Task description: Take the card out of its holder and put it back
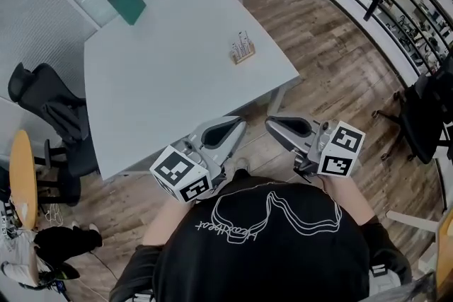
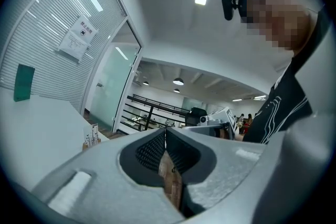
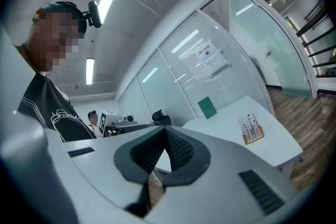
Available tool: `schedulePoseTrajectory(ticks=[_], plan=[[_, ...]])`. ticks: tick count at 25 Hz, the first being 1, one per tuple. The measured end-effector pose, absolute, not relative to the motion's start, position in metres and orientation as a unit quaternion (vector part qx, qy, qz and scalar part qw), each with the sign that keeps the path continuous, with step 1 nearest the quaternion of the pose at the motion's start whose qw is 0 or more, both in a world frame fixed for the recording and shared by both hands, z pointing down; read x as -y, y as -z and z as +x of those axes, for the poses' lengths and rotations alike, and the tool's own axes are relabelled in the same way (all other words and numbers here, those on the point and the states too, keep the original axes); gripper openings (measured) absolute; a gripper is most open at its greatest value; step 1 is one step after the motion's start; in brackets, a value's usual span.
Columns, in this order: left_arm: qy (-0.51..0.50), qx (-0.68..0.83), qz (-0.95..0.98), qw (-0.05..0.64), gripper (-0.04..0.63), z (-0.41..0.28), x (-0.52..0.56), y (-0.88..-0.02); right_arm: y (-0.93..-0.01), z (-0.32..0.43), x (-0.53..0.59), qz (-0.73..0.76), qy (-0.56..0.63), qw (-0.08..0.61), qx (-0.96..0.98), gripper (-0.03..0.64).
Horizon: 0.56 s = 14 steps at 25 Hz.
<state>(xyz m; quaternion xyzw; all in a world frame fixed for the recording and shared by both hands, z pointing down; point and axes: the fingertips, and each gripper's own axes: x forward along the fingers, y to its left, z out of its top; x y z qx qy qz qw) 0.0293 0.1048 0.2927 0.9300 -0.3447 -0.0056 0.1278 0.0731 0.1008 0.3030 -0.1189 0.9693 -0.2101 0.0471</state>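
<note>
A small wooden holder (image 1: pixel 242 51) with a white card upright in it stands on the grey table (image 1: pixel 163 81), near the far right edge. It also shows in the left gripper view as the holder (image 2: pixel 91 136) and in the right gripper view as the holder (image 3: pixel 253 131). Both grippers are held close to the person's body, short of the table's near edge and well away from the holder. The left gripper (image 1: pixel 238 124) is shut with nothing between its jaws, as its own view shows (image 2: pixel 165 131). The right gripper (image 1: pixel 273 124) is likewise shut and empty (image 3: pixel 165 130).
A green book-like board (image 1: pixel 127 1) stands at the table's far left corner. A black office chair (image 1: pixel 49 117) sits left of the table and another chair (image 1: pixel 425 117) at the right. A round wooden tabletop (image 1: pixel 21 177) is at the far left. Glass walls and a railing lie beyond.
</note>
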Motion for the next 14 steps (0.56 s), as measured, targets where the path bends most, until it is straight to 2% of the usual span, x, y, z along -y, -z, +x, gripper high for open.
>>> schedulePoseTrajectory(ticks=[5,14], plan=[[-0.005,0.350,0.932,0.097,0.015,0.042,-0.118,-0.287,-0.300,0.080,-0.112,-0.111,0.201,0.050,-0.972,0.009],[-0.013,0.381,0.917,0.120,0.015,0.050,-0.126,-0.290,-0.288,0.099,-0.125,-0.110,0.183,0.054,-0.976,0.009]])
